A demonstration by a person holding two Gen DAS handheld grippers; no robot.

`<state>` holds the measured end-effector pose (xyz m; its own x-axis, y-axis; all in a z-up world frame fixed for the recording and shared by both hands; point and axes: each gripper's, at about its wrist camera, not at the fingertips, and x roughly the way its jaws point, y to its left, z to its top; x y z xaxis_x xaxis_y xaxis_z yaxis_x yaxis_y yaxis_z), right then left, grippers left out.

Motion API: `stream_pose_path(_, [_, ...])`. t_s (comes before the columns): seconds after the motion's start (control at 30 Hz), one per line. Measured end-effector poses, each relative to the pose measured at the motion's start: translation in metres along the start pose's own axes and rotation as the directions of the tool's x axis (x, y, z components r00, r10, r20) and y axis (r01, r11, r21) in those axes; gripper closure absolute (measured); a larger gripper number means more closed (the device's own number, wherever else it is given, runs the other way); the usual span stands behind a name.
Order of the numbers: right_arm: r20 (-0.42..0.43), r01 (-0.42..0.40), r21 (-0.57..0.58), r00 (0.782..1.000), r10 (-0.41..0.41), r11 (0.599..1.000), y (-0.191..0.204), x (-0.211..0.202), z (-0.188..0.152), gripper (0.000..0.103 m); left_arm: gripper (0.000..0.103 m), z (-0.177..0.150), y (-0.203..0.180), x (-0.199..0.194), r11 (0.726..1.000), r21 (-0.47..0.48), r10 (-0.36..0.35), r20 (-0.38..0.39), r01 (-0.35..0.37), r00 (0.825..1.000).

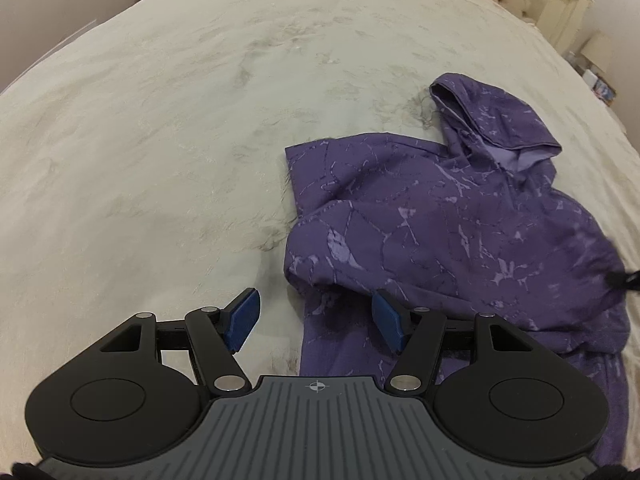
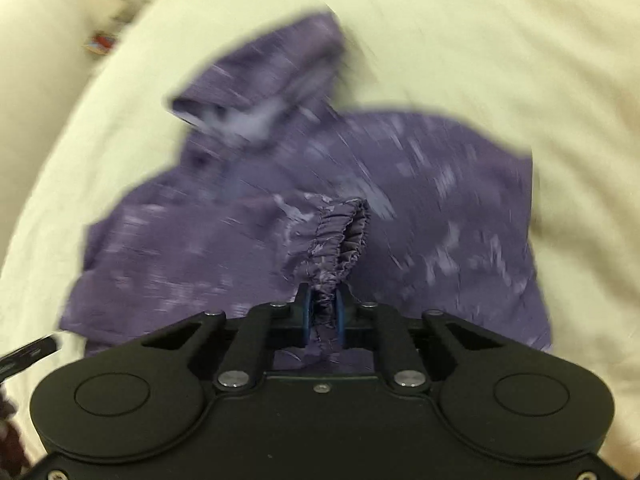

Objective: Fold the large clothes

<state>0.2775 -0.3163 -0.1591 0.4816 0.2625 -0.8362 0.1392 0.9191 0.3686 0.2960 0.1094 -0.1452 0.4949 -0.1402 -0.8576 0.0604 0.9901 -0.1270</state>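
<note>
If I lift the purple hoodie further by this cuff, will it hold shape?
Probably not. The purple hoodie lies creased and slumped on the bed, so it looks floppy. The cuff bunches in the right gripper, so the sleeve should trail and drag the body.

— Any writing to read here?
— None. The left gripper (image 1: 316, 322) body bears only a small crosshair mark (image 1: 318, 387), no letters or numbers.
— And the purple hoodie (image 1: 460, 216)?
— Just a pale marbled pattern, no label or brand showing in either view
</note>
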Motion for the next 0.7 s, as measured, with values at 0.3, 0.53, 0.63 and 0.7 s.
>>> stream_pose_path(0.3, [-0.03, 0.161, -0.059, 0.986, -0.162, 0.985, -0.02, -0.014, -0.005, 0.084, 0.043, 0.019, 0.003, 0.013, 0.998, -0.045, -0.039, 0.024, 0.04, 0.999])
stream_pose_path(0.53, [-0.085, 0.266, -0.132, 0.957, -0.278, 0.955, -0.019, 0.015, -0.016, 0.084, 0.043, 0.032, 0.001, 0.038, 0.996, -0.047, -0.071, -0.008, 0.071, 0.997])
stream_pose_path(0.63, [-0.094, 0.301, -0.175, 0.943, -0.32, 0.937, -0.014, 0.024, -0.019, 0.083, 0.043, 0.017, 0.003, 0.055, 0.991, -0.082, -0.118, -0.106, 0.11, 0.987])
stream_pose_path(0.7, [-0.101, 0.31, -0.17, 0.939, -0.33, 0.935, -0.014, 0.026, -0.019, 0.083, 0.041, 0.0, 0.0, 0.064, 0.99, -0.065, -0.136, -0.175, 0.126, 0.975])
